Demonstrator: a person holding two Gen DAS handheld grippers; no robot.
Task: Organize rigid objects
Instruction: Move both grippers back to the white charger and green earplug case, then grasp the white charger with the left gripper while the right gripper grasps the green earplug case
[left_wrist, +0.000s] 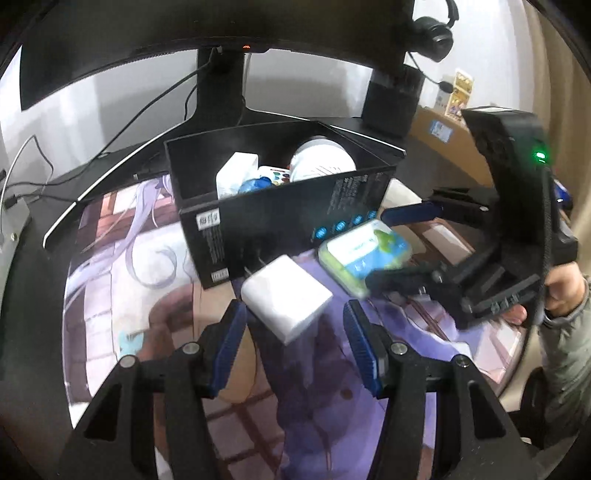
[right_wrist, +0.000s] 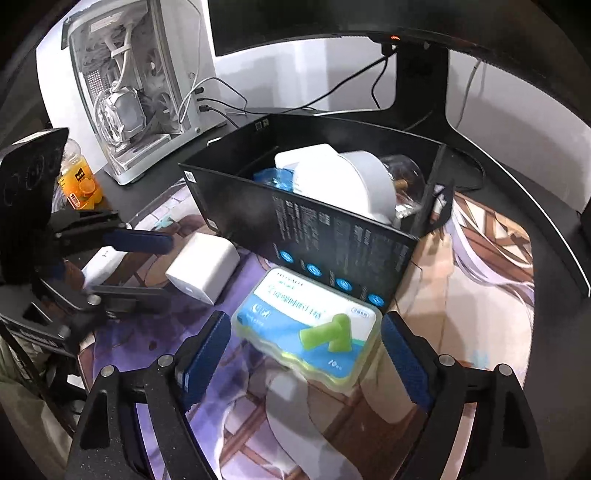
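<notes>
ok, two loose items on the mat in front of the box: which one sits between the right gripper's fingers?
The earplug case, blue-and-green label. The plain white charger lies at the left gripper.

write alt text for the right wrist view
The open right gripper straddles an earplug box lying on the printed desk mat, just before a black box of stowed items. To the left, the open left gripper nears a white charger.

dark desk (right_wrist: 546, 206) with printed mat (left_wrist: 118, 280), monitor (left_wrist: 147, 44), white wall (left_wrist: 303, 88) behind.
</notes>
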